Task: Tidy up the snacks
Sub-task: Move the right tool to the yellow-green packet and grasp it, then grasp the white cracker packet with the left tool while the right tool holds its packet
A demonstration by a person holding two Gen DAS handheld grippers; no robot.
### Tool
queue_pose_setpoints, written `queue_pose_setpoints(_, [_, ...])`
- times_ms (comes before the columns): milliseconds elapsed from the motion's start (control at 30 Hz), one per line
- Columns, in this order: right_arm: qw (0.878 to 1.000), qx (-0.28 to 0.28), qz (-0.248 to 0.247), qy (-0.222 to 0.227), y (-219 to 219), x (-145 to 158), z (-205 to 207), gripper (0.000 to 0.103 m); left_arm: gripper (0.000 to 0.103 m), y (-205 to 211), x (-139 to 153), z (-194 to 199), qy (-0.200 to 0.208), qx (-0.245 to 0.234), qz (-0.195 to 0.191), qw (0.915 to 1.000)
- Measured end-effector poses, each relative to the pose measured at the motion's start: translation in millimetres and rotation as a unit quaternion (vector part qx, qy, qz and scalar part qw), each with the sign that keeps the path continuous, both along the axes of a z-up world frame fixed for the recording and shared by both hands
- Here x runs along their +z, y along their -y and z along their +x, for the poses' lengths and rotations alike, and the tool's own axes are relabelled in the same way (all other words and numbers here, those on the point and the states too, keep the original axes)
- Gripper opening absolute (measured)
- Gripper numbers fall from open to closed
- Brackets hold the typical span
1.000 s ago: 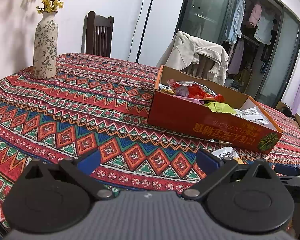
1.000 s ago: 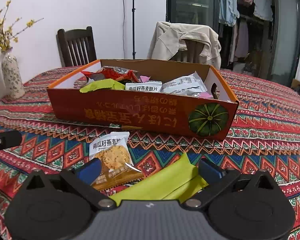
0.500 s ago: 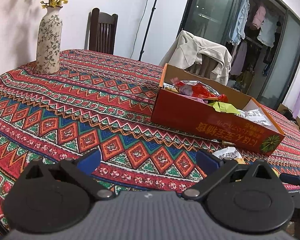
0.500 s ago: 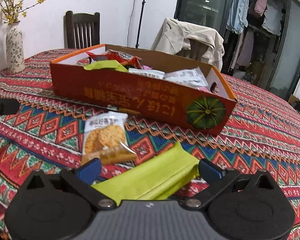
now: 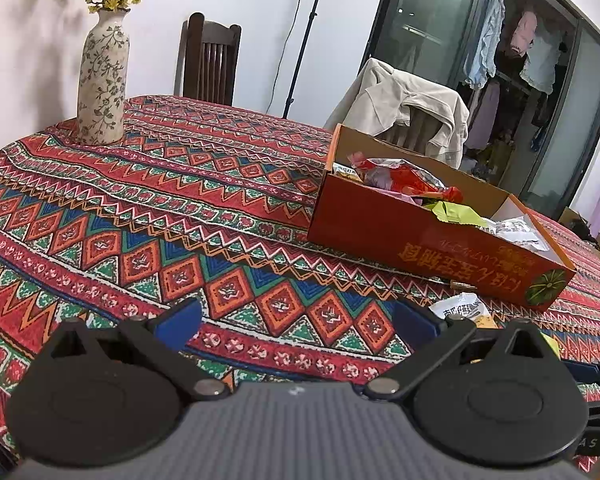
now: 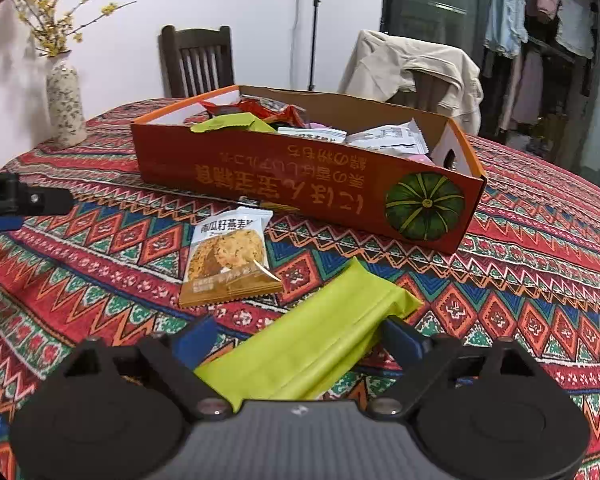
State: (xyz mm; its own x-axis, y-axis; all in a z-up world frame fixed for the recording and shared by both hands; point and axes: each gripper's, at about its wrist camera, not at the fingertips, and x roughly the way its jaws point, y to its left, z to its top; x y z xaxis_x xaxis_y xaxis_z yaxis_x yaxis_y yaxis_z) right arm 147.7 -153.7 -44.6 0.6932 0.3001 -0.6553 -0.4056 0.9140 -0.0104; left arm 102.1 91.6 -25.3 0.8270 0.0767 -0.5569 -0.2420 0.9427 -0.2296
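Right gripper [image 6: 296, 338] spread wide over the green pack [image 6: 312, 344], just in front of the box [image 6: 300, 188]; cracker pack [image 6: 228, 256] beside it, also outside. Left gripper [image 5: 296, 320] wide apart too, gripping nothing, left of the box. Probably best to drop low, pinch the green pack across its width, lift flat.

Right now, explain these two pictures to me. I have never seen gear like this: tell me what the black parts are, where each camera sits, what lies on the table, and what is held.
No robot here: a person holds a two-finger gripper in each hand, each with a camera looking along its fingers. The black discs at the bottom are the gripper itself.

The left gripper is open over bare tablecloth, holding nothing.

The right gripper is open, its blue fingers either side of a green packet lying on the cloth. Beside it lies a biscuit packet. Behind them stands an orange box already holding snacks. A flower vase stands farther back.
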Motion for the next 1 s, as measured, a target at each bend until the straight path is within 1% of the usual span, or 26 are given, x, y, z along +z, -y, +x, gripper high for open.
queue_pose_setpoints(67, [1.000,0.003,0.008,-0.001,4.2,0.8,0.4,0.074,0.103,-0.3,-0.2,0.1,0.000,0.000,0.000,1.0000])
queue_pose_setpoints(133, [1.000,0.003,0.012,-0.001,6.3,1.4,0.4,0.070,0.103,-0.6,-0.7,0.6,-0.001,0.000,-0.001,1.0000])
queue_pose_setpoints(233, [1.000,0.002,0.012,0.001,6.1,1.5,0.8,0.069,0.103,-1.0,-1.3,1.5,-0.003,0.000,-0.002,1.0000])
queue_pose_setpoints(300, [1.000,0.005,0.012,0.002,5.6,1.9,0.9,0.065,0.103,-0.7,-1.6,1.3,-0.004,0.000,-0.003,1.0000])
queue_pose_setpoints(333, [1.000,0.009,0.013,0.002,5.4,2.4,0.8,0.057,0.103,-0.8,-1.6,1.4,-0.004,0.000,-0.003,1.0000])
queue_pose_setpoints(367, [1.000,0.012,0.013,0.003,5.2,3.2,0.3,0.047,0.103,-1.1,-1.7,1.5,-0.004,0.000,-0.003,1.0000])
queue_pose_setpoints(433, [1.000,0.017,0.010,0.004,4.8,4.7,-0.7,0.040,0.103,-1.7,-2.1,1.5,-0.005,0.002,-0.004,1.0000])
queue_pose_setpoints(500, [1.000,0.021,0.002,0.008,4.9,5.1,-2.4,0.039,0.103,-1.4,-2.0,1.4,-0.005,0.002,-0.003,1.0000])
queue_pose_setpoints(567, [1.000,0.019,-0.001,0.017,7.3,6.8,-4.1,0.036,0.103,-0.4,-1.9,2.2,-0.008,0.004,0.001,1.0000])
queue_pose_setpoints(733, [0.999,0.010,0.018,0.034,21.6,15.8,-3.0,0.035,0.103,8.1,3.7,2.3,-0.009,0.001,0.020,0.9998])
queue_pose_setpoints(867, [0.998,0.007,0.030,0.046,30.4,19.5,0.7,0.035,0.103,19.5,10.2,5.4,-0.018,-0.010,0.012,0.9997])
queue_pose_setpoints(1000, [0.997,-0.001,0.043,0.057,40.4,21.4,6.9,0.035,0.103,40.2,16.1,12.7,-0.024,-0.019,0.019,0.9993])
